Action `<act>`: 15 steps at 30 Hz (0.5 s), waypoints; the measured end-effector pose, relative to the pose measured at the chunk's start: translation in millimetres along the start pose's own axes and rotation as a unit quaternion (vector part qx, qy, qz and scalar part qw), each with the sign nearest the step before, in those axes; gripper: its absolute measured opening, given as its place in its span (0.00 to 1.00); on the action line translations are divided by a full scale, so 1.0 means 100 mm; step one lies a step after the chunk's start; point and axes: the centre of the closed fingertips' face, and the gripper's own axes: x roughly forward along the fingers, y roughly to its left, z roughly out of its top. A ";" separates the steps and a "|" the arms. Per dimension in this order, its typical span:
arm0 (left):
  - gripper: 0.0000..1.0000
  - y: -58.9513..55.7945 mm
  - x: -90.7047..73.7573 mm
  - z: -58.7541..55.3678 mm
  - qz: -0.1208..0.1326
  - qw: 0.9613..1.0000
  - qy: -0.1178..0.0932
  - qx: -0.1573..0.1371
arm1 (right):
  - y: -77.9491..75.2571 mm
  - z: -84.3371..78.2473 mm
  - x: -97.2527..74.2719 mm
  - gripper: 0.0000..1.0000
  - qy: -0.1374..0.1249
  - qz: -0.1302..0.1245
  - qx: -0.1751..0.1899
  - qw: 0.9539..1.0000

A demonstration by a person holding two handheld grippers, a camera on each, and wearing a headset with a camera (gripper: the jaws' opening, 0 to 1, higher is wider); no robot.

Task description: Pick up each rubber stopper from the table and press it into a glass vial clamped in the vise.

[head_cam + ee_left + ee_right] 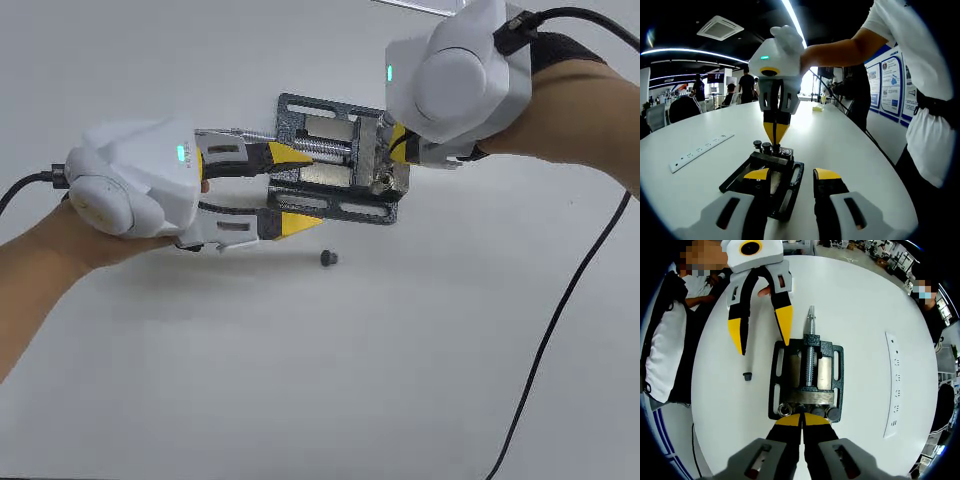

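yellow-tipped right gripper (pixel 802 418) jaws pressed together over the vise (pixel 810 399); left gripper (pixel 305 188) jaws spread wide, empty.

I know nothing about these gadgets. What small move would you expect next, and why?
Probably shift the left gripper sideways so its open jaws come around the loose stopper, which lies on the table just past one jaw tip. The right gripper, jaws shut, is occupied over the vise, where one vial looks unstoppered.
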 end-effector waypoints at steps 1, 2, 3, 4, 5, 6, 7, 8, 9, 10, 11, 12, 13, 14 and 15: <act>0.31 0.00 0.00 0.00 0.000 1.000 0.000 0.000 | 0.00 0.00 0.00 0.00 0.001 0.001 0.002 1.000; 0.31 0.01 0.00 0.00 0.001 1.000 0.000 0.000 | 0.00 0.00 0.00 0.00 0.002 0.002 0.003 1.000; 0.31 0.01 0.00 0.00 0.001 1.000 0.000 0.000 | -0.01 0.01 0.00 0.00 0.003 0.003 0.001 1.000; 0.31 0.02 0.01 0.00 0.001 1.000 -0.001 -0.001 | -0.01 0.01 0.01 0.00 0.004 0.003 0.000 1.000; 0.31 0.02 0.01 0.00 0.002 1.000 -0.001 -0.001 | -0.01 0.01 0.01 0.00 0.005 0.003 0.000 1.000; 0.31 0.02 0.01 -0.01 0.001 1.000 -0.001 -0.001 | 0.00 0.01 0.01 0.00 0.006 0.004 0.001 1.000; 0.31 0.03 0.01 -0.01 0.001 1.000 -0.001 -0.002 | 0.01 0.02 0.01 0.00 0.003 0.007 0.004 1.000; 0.31 0.03 0.01 -0.01 0.001 1.000 -0.001 -0.002 | 0.01 0.03 0.01 0.00 0.000 0.010 0.008 1.000; 0.31 0.03 0.02 -0.01 0.001 1.000 0.000 -0.001 | 0.02 0.03 0.02 0.00 -0.005 0.014 0.011 1.000; 0.31 0.04 0.02 -0.01 0.002 1.000 -0.001 -0.002 | 0.03 0.04 0.02 0.00 -0.007 0.016 0.014 1.000; 0.31 0.05 0.02 -0.01 0.002 1.000 -0.002 -0.003 | 0.04 0.05 0.02 0.00 -0.008 0.018 0.015 1.000; 0.31 0.05 0.02 -0.01 0.003 1.000 -0.002 -0.003 | 0.04 0.05 0.02 0.00 -0.006 0.018 0.015 1.000; 0.31 0.06 0.01 0.00 0.004 1.000 -0.002 -0.002 | 0.04 0.05 0.02 0.00 -0.002 0.016 0.016 1.000; 0.31 0.06 0.01 0.00 0.004 1.000 -0.003 -0.003 | 0.05 0.05 0.02 0.00 0.000 0.014 0.014 1.000; 0.31 0.05 0.01 -0.01 0.003 1.000 -0.002 -0.004 | 0.05 0.04 0.02 0.00 0.002 0.011 0.007 1.000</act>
